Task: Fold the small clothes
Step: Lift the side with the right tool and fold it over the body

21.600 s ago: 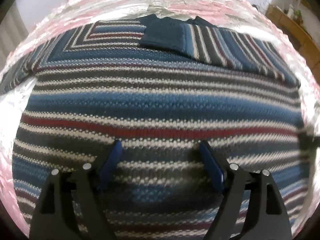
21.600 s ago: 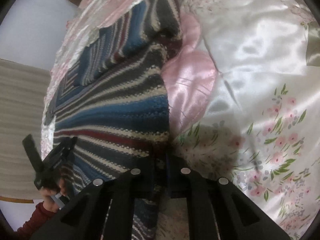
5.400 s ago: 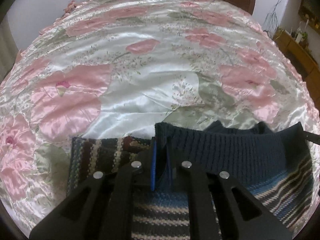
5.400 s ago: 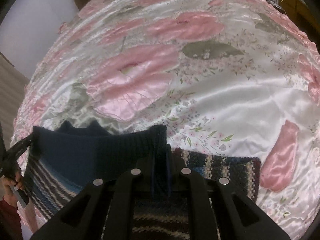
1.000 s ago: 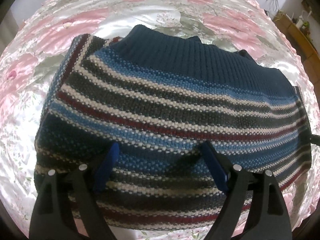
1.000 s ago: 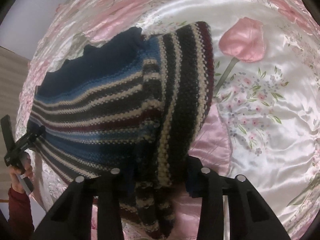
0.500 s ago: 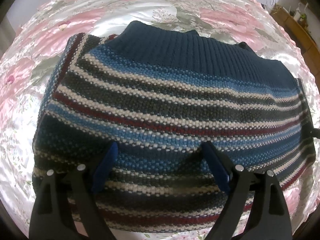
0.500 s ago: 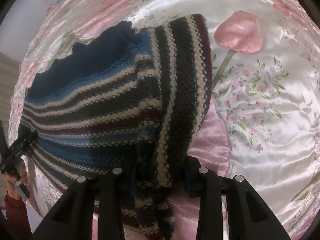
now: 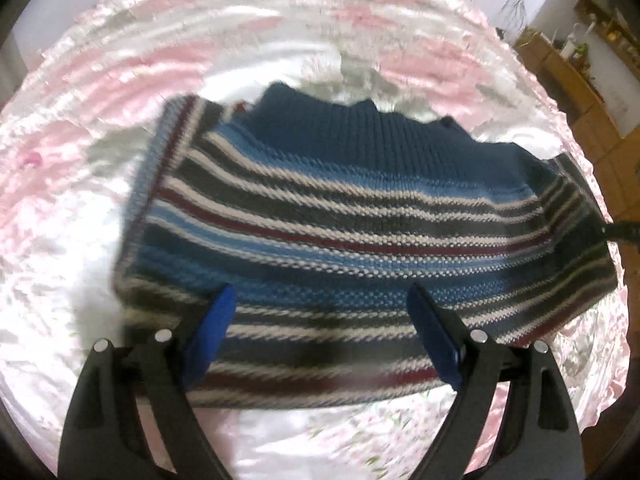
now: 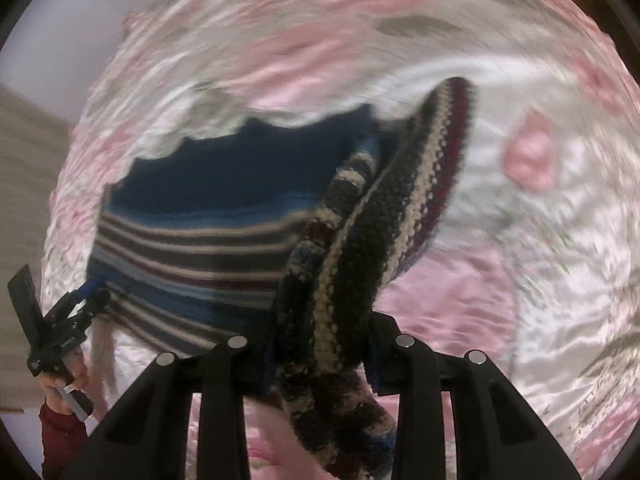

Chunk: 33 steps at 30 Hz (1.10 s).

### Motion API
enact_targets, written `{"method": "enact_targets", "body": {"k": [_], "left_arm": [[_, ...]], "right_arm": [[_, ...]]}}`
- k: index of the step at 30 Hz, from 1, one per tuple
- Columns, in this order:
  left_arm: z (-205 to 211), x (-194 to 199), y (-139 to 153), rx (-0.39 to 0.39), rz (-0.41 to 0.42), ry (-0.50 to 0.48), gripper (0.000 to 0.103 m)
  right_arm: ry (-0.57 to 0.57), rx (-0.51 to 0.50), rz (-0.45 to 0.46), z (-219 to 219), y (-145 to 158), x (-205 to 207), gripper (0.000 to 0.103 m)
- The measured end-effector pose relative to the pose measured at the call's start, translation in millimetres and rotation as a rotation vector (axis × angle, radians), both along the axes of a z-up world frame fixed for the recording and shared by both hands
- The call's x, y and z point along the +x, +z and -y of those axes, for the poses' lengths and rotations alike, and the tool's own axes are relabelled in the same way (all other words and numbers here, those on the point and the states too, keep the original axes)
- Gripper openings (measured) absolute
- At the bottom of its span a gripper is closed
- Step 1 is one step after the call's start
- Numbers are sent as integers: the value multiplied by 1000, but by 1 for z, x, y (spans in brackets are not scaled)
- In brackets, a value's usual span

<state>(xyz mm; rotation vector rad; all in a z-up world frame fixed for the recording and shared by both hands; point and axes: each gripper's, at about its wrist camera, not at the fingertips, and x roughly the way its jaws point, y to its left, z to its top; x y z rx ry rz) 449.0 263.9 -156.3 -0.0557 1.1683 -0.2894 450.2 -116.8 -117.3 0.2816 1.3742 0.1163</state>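
Striped knit sweater [image 9: 352, 232], folded into a thick bundle, lies across a pink floral satin bedspread [image 9: 72, 208], its right end bunched and lifted between the nearly closed jaws of the right gripper [image 10: 320, 364]. The left gripper [image 9: 320, 320] hovers over the near edge, jaws spread wide and holding nothing. Soft, heavy and floppy, the knit likely sags unless taken at its folded corners, and may slide on satin.

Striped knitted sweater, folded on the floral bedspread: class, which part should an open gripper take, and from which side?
Take the striped sweater by its near folded edge, coming low from the near side over the satin bedspread. That edge is straight and thick with layers; the left gripper is open beside it.
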Motion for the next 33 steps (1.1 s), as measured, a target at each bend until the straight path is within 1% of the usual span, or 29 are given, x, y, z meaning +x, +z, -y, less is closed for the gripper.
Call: {"method": "enact_targets", "body": {"k": [4, 8, 11, 14, 17, 19, 20, 21, 23, 26, 28, 30, 31, 32, 33], "left_arm": [[-13, -2, 4, -15, -3, 9, 87], [-24, -4, 2, -21, -7, 26, 87], [-30, -5, 0, -32, -12, 36, 87], [-30, -5, -1, -28, -12, 38, 87], [-31, -4, -4, -32, -20, 39, 87], [-30, -3, -7, -34, -29, 40, 87], [-29, -2, -9, -34, -33, 40, 87], [-28, -1, -10, -34, -36, 41, 87], [-25, -1, -10, -39, -39, 40, 87], [-19, -1, -7, -46, -37, 31, 87], [-13, 0, -2, -56, -32, 24, 87], [-8, 1, 3, -80, -32, 21, 87], [-5, 1, 4, -98, -35, 20, 87], [-2, 2, 6, -118, -40, 17, 87], [3, 4, 8, -145, -49, 13, 87]], "right_arm": [[88, 1, 15, -53, 10, 16, 34], [165, 12, 25, -102, 9, 27, 34], [216, 14, 19, -130, 1, 30, 34], [241, -9, 0, -151, -12, 34, 34], [250, -33, -12, -155, -26, 31, 35], [248, -28, -22, -152, -32, 30, 38], [249, -15, -31, -151, -35, 31, 43], [245, 16, -37, -150, -36, 32, 50], [237, 118, -42, -146, -35, 31, 55], [236, 223, -28, -140, -24, 27, 55], [239, 261, -11, -134, -11, 22, 56], [245, 251, 20, -126, 3, 16, 56], [242, 232, 34, -122, 8, 14, 56], [234, 192, 48, -116, 13, 11, 56], [220, 124, 69, -107, 17, 8, 56]]}}
